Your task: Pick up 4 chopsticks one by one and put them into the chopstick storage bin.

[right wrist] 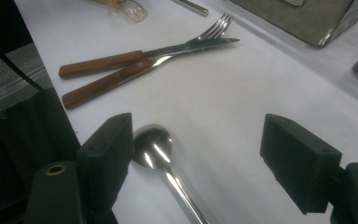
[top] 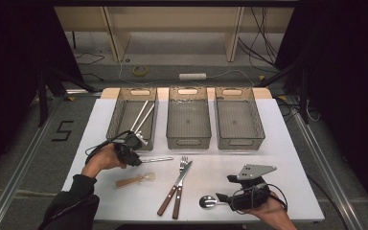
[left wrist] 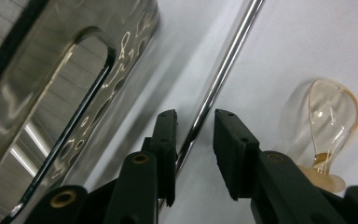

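In the high view, the left gripper (top: 135, 154) sits left of centre on the white table (top: 287, 158), at the near end of the leftmost of three clear plastic bins (top: 122, 116), over one end of a thin shiny metal rod (top: 157, 159) that runs rightward; the right gripper (top: 223, 197) rests at the lower right beside a polished steel spoon (top: 206, 201). A wood-handled fork (top: 178, 186) and wood-handled knife (top: 173, 188) lie crossed at lower centre, and a clear amber-tinted plastic spoon (top: 136, 179) lies to their left. In the left gripper view, the rod (left wrist: 216, 81) slants from the top down between the jaws, whose pads stand narrowly apart, the left one at the rod, the right one clear: released, not clamped. In the right gripper view, the jaws stand wide apart and released, the steel spoon (right wrist: 154, 148) just beside the left jaw.
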`<move>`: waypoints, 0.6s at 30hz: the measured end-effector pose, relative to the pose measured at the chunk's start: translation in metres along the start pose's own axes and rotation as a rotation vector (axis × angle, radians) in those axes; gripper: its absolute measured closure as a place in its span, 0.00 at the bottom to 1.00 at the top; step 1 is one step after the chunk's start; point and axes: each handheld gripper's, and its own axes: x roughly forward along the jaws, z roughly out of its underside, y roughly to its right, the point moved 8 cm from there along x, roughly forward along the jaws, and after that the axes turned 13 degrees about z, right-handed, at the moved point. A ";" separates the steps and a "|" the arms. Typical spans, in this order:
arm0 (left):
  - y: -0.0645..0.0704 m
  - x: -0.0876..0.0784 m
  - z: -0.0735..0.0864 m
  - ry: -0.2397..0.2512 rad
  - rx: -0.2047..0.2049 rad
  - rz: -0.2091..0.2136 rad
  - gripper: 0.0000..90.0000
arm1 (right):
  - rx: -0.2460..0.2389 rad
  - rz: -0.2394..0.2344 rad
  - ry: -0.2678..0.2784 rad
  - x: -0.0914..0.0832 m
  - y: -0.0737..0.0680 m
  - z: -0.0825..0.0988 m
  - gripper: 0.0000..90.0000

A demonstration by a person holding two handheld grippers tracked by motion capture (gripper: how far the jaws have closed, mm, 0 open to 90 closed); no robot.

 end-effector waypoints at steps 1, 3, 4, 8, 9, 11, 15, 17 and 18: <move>0.000 0.000 0.000 -0.002 0.003 -0.001 0.78 | 0.001 0.000 0.000 0.000 0.000 0.000 0.30; 0.000 0.002 0.000 0.000 0.009 -0.001 0.78 | 0.001 0.000 -0.001 0.000 0.000 0.000 0.30; 0.001 0.003 0.001 -0.010 0.015 0.001 0.79 | 0.001 0.001 0.000 0.000 0.000 0.000 0.30; 0.001 0.004 0.000 -0.014 0.025 0.000 0.80 | 0.000 0.000 -0.001 0.000 0.000 0.000 0.30; 0.001 0.004 0.000 -0.015 0.027 -0.001 0.81 | 0.000 -0.001 -0.001 0.000 0.000 0.000 0.30; 0.001 0.005 0.000 -0.024 0.039 0.000 0.83 | -0.001 -0.001 0.000 0.000 -0.001 0.000 0.30; 0.002 0.005 0.000 -0.037 0.062 0.000 0.85 | -0.005 -0.002 -0.001 0.000 -0.001 0.000 0.30; 0.003 0.005 0.000 -0.038 0.072 0.002 0.85 | -0.005 -0.002 -0.002 0.000 -0.001 0.000 0.30; 0.003 0.005 0.000 -0.037 0.074 0.001 0.85 | -0.003 -0.002 -0.003 0.000 -0.001 0.000 0.30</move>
